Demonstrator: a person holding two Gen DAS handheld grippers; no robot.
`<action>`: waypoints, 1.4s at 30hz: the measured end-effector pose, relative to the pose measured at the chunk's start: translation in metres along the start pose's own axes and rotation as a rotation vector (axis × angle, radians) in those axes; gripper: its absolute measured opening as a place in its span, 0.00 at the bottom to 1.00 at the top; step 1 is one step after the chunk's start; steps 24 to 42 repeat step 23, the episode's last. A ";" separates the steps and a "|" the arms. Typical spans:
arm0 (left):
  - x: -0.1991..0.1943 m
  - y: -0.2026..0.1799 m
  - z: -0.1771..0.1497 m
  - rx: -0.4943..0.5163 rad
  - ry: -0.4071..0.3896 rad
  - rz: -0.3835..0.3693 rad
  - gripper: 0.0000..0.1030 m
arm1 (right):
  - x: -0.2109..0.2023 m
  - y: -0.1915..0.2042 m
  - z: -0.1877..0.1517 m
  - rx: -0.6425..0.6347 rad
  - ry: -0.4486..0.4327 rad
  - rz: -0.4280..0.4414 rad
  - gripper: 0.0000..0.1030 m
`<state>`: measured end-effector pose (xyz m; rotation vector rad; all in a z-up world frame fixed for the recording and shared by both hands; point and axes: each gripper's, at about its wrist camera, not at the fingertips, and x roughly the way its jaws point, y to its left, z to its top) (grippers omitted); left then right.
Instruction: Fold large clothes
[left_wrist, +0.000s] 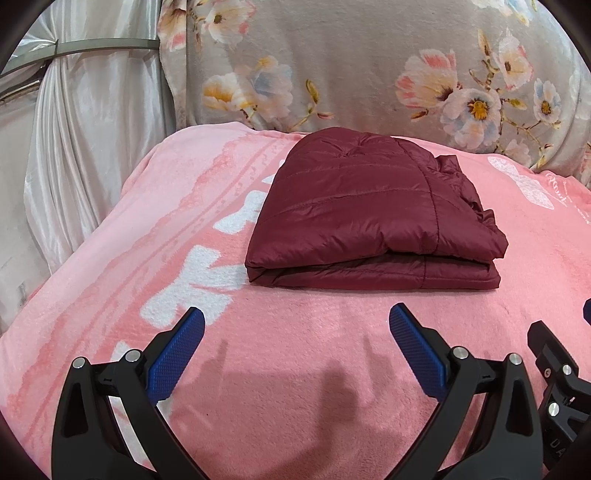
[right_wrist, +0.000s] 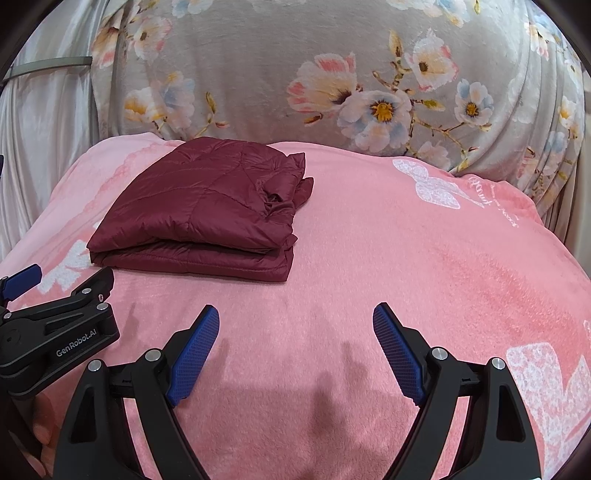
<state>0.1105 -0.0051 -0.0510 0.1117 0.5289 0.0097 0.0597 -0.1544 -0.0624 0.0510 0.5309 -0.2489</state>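
A dark red quilted jacket (left_wrist: 369, 214) lies folded into a thick rectangle on the pink blanket (left_wrist: 295, 369); in the right wrist view it (right_wrist: 199, 214) sits at the left. My left gripper (left_wrist: 297, 325) is open and empty, hovering above the blanket a little in front of the jacket's near edge. My right gripper (right_wrist: 295, 325) is open and empty, in front of the jacket and to its right. The left gripper's body (right_wrist: 55, 332) shows at the left of the right wrist view.
A grey floral blanket (left_wrist: 369, 66) rises behind the bed surface. White satin curtains (left_wrist: 74, 147) hang at the left. The pink blanket (right_wrist: 443, 258) has white butterfly prints and drops off at its left and right edges.
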 end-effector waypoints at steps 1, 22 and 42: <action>0.000 0.000 0.000 -0.002 0.001 -0.007 0.95 | 0.000 -0.001 0.000 0.000 0.001 0.000 0.80; -0.001 0.001 0.000 -0.002 -0.003 -0.028 0.94 | -0.001 -0.003 0.000 -0.009 -0.004 0.000 0.81; -0.002 0.001 0.000 -0.002 -0.003 -0.028 0.94 | -0.001 -0.005 0.000 -0.011 -0.006 0.000 0.80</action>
